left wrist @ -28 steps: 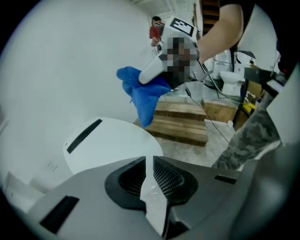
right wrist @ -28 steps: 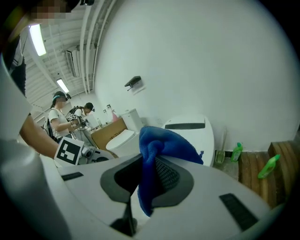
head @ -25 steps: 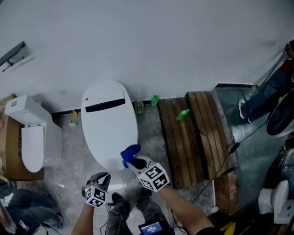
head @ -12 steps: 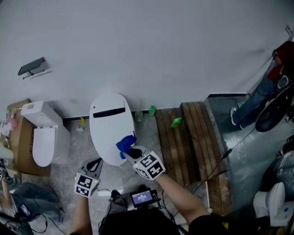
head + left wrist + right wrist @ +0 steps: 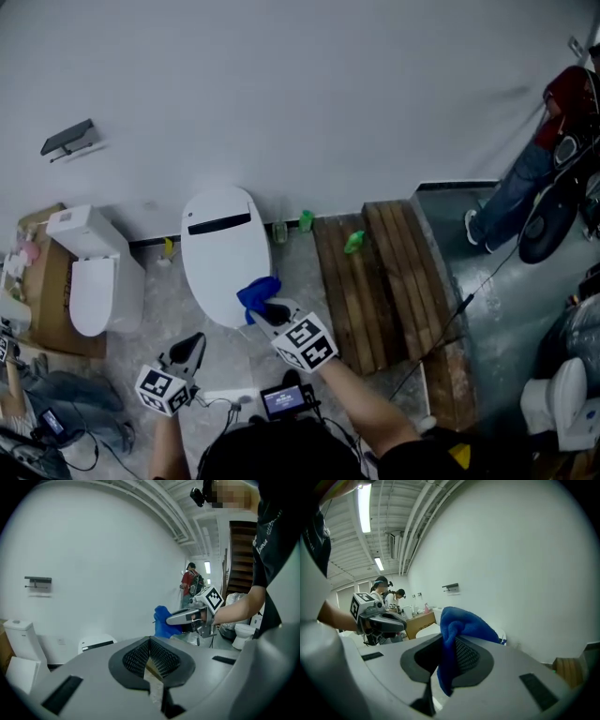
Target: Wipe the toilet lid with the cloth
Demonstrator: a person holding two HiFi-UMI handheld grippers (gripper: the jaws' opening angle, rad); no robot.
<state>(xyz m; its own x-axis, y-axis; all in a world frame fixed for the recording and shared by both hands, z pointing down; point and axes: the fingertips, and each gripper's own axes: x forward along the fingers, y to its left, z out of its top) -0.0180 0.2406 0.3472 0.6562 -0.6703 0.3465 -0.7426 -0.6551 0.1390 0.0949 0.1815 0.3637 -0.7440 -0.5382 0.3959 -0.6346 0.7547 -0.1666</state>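
Observation:
The white toilet lid [image 5: 223, 253] lies closed against the wall, with a dark slot near its back. My right gripper [image 5: 267, 307] hangs above the lid's front edge, shut on a bunched blue cloth [image 5: 258, 292]. In the right gripper view the cloth [image 5: 459, 625] is pinched between the jaws and hangs down over them. My left gripper [image 5: 187, 352] is lower left of the toilet, over the floor, shut with nothing in it. In the left gripper view its closed jaws meet at the tip [image 5: 150, 641], with the cloth [image 5: 162, 622] and the lid [image 5: 96, 644] beyond.
A second white toilet [image 5: 84, 277] and a cardboard box [image 5: 28, 309] stand at the left. A wooden pallet [image 5: 375, 272] with a green bottle [image 5: 353, 242] lies right of the toilet. Small bottles [image 5: 305, 221] line the wall. Cables and a small screen [image 5: 281, 401] lie below. A person [image 5: 534, 178] stands far right.
Both grippers have risen away from the toilet, which now looks smaller. The left gripper has drifted to the lower left of the picture. The right gripper still holds the cloth.

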